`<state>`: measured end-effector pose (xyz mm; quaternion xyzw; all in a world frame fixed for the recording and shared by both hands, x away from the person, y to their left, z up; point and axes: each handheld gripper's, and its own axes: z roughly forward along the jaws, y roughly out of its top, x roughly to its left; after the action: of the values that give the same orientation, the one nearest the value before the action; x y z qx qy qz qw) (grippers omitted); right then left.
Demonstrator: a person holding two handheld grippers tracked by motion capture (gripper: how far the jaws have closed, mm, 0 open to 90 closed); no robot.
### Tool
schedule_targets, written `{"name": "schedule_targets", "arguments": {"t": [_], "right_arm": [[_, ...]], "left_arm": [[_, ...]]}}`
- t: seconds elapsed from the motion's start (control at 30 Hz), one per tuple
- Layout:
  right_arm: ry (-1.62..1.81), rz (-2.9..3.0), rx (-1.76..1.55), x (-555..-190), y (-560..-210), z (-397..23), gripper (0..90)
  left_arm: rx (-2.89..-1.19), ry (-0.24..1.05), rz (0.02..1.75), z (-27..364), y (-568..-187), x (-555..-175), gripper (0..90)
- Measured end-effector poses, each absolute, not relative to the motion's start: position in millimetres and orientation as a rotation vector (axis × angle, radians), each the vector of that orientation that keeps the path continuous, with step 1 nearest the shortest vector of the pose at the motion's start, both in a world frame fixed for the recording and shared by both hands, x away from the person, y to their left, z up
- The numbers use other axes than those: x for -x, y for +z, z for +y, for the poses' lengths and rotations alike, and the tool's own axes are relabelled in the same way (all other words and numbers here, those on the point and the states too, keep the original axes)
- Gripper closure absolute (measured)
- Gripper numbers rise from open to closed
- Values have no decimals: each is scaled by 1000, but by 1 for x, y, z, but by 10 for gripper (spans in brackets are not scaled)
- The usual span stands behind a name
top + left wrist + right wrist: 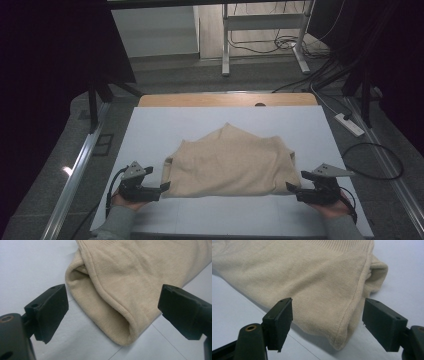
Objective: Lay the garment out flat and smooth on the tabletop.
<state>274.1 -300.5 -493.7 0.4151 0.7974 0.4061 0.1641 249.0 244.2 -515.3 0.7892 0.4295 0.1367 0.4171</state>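
A beige knitted sweater (230, 162) lies folded on the white table cover (300, 125), its folded edge towards me. My left gripper (165, 186) is open at the sweater's near left corner (122, 332), which sits between the two black jaws without either pad touching it. My right gripper (291, 187) is open at the near right corner (339, 340), and the cloth lies between its spread jaws too, apart from both pads. A hand holds each gripper low on the table.
The white cover ends at a wooden table edge (227, 99) at the back. Beyond it stand a metal desk frame (262, 35) and floor cables (320, 65). A power strip (349, 124) lies on the floor at the right, a metal rail (75, 175) at the left.
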Motion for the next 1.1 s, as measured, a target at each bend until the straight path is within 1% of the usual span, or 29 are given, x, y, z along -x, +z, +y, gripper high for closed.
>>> {"name": "schedule_targets", "arguments": {"t": [0.17,1.1], "right_arm": [[1162,2270,-1189,-273,-492,-302,257],[1145,2269,-1162,-270,-489,-296,271]], "left_arm": [[-1965,341,1079,246,-515,-250,96],[-1973,351,1052,245,-513,-246,98]]}}
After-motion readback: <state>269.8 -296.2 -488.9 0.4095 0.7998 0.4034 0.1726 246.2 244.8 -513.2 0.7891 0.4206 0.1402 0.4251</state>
